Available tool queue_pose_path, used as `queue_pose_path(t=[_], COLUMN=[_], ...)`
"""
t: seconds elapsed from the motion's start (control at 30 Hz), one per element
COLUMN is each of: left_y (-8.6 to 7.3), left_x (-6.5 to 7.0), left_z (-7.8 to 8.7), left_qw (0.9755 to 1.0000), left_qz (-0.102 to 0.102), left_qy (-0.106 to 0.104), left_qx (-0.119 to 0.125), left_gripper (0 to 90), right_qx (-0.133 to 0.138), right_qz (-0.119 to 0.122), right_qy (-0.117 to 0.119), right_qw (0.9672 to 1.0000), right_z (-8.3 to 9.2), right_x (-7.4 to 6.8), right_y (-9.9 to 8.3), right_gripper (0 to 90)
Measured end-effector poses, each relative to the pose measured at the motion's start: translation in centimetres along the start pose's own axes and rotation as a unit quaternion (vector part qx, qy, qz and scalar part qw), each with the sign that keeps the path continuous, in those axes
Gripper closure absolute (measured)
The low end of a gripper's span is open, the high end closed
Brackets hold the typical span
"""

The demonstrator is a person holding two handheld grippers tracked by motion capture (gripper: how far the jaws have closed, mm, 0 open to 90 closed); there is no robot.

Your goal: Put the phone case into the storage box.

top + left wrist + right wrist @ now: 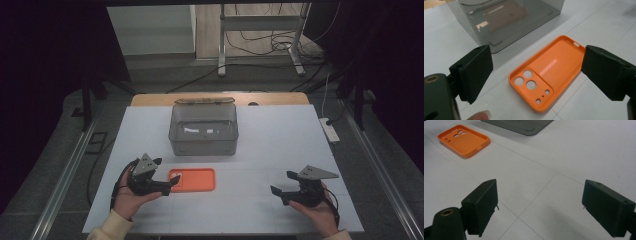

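High view: an orange phone case (192, 179) lies flat on the white desk (270, 145), inner side up, near the front and left of centre. The left gripper (169, 185) is at the case's left end, its jaws spread apart and holding nothing; whether a jaw tip touches the case cannot be told from here. In the left gripper view the case (551, 72) lies between the two open jaws, camera holes toward the near end. Just beyond the case stands a grey translucent box (203, 129), its lid tipped back at the far side. The right gripper (279, 191) is well apart to the right, low over bare desk, jaws wide and empty; its own view shows the case (464, 140) far off at upper left
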State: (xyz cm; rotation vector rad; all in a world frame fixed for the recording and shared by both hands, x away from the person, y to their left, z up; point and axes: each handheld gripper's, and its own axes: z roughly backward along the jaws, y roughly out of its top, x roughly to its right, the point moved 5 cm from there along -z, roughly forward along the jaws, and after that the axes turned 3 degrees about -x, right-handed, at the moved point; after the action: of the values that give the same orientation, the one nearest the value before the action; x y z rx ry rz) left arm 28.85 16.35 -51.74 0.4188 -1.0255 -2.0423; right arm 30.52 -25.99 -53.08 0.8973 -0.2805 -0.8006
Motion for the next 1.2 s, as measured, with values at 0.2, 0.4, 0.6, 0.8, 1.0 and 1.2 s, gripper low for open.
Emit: queue_pose_path(t=[0.2, 0.4, 0.6, 0.8, 1.0, 1.2], left_y=[0.7, 1.5, 1.7, 2.0, 2.1, 2.2], left_x=[0.0, 0.0, -0.1, -0.1, 0.0, 0.0], left_z=[-0.5, -1.0, -1.1, -1.1, -1.3, -1.4], left_qw=[0.9998, 0.9993, 0.9985, 0.9968, 0.9948, 0.9924], left_qz=[-0.017, -0.030, -0.040, -0.056, -0.071, -0.085], left_qy=[0.002, -0.002, -0.009, -0.015, -0.020, -0.023], left_qx=[-0.011, -0.021, -0.036, -0.055, -0.071, -0.086], left_gripper=[10.9, 11.1, 12.0, 12.1, 12.2, 12.8], right_qx=[-0.003, -0.004, -0.007, -0.009, -0.014, -0.015], right_qz=[0.000, 0.001, -0.001, -0.001, 0.001, 0.000], right_qy=[-0.001, 0.000, -0.001, 0.001, -0.002, -0.001], right_qw=[1.0000, 1.0000, 1.0000, 1.0000, 0.9999, 0.9999], right_z=[-0.1, -0.1, 0.0, -0.2, -0.2, -0.2], right_x=[0.0, 0.0, 0.1, 0.1, 0.1, 0.2], right_y=[0.0, -0.1, -0.2, -0.2, -0.3, -0.3], right_gripper=[13.7, 13.7, 13.7, 13.7, 13.7, 13.7])
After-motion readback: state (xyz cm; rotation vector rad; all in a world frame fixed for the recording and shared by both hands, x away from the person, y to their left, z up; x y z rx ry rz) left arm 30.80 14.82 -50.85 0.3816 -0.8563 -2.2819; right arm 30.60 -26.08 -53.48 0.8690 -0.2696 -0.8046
